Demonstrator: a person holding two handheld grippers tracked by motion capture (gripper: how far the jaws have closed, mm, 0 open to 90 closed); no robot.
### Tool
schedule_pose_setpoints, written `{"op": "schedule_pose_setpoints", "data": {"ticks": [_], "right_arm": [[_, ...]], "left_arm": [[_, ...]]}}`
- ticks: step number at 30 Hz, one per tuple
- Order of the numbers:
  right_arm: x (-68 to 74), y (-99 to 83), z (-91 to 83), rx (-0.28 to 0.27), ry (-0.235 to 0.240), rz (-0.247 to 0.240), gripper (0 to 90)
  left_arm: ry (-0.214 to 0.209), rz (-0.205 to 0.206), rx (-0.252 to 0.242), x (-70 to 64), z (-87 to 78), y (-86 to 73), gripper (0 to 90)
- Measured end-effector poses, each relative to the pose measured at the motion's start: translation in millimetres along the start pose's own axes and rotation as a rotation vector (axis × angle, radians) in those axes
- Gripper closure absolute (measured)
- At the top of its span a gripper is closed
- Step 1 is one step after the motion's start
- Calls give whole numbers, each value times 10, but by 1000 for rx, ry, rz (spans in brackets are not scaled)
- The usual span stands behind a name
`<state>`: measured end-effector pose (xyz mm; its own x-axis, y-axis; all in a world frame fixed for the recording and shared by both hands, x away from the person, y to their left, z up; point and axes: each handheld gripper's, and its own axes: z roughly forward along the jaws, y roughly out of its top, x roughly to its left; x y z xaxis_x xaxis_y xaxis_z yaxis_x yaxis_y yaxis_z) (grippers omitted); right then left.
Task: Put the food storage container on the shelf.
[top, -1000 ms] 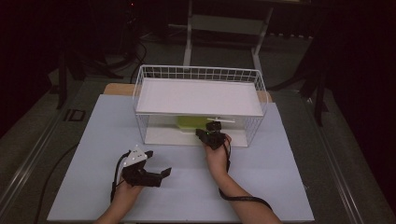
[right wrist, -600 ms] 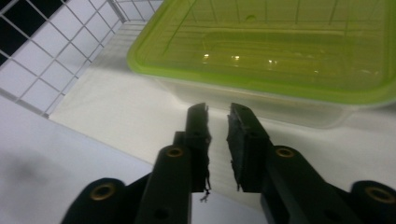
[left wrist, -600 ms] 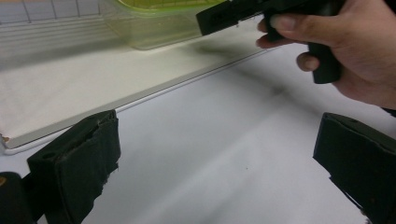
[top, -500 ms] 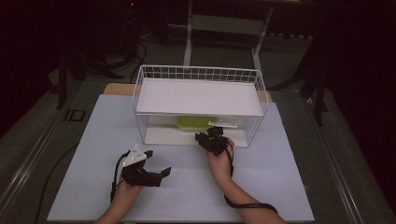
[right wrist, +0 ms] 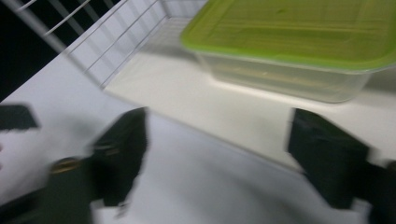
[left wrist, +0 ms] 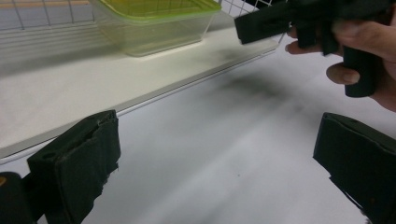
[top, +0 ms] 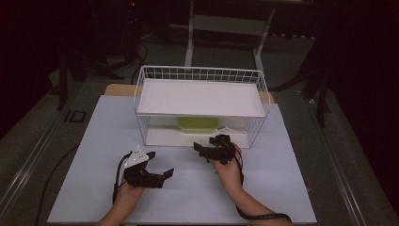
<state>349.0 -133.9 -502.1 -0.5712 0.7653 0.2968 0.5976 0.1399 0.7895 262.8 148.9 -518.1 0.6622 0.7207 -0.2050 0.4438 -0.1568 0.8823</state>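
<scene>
Green-lidded box (top: 198, 123) sits on lower shelf of wire rack (top: 201, 74), toward the back. Right tongs (top: 212, 147) wide open, empty, just in front of shelf edge, facing box. Left tongs (top: 159, 167) wide open, empty, over table (top: 282, 160), well apart from rack.

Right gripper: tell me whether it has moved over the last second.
Yes. The right gripper has pulled back from the white wire rack, toward the person.

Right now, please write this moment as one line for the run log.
right gripper: open, empty, before rack | left gripper: open, empty, over table | green-lidded container: on lower shelf, untouched
</scene>
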Motion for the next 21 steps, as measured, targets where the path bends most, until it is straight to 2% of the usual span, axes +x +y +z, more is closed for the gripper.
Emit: {"op": "schedule_pose_setpoints", "data": {"ticks": [4, 6, 10, 11, 13, 17, 21], "right_arm": [[32, -41, -77, 17, 14, -40, 157], [21, -59, -114, 23, 48, -56, 159], [11, -85, -224, -2, 62, -103, 188], [11, -85, -224, -2, 62, -103, 188], [-11, -91, -315, -5, 64, -118, 188], [-48, -106, -411, -3, 70, -110, 187], [-86, -159, -591, -10, 77, -114, 186]], "left_arm": [[-13, 3, -9, -27, -11, 29, 14], [-19, 11, -1, -38, -13, 39, 15], [-46, 13, 8, -47, -26, 55, 15], [-46, 13, 8, -47, -26, 55, 14], [-73, 13, 9, -58, -30, 66, 14], [-91, 21, 13, -83, -37, 84, 14], [-119, 53, 5, -138, -92, 129, 14]]}}
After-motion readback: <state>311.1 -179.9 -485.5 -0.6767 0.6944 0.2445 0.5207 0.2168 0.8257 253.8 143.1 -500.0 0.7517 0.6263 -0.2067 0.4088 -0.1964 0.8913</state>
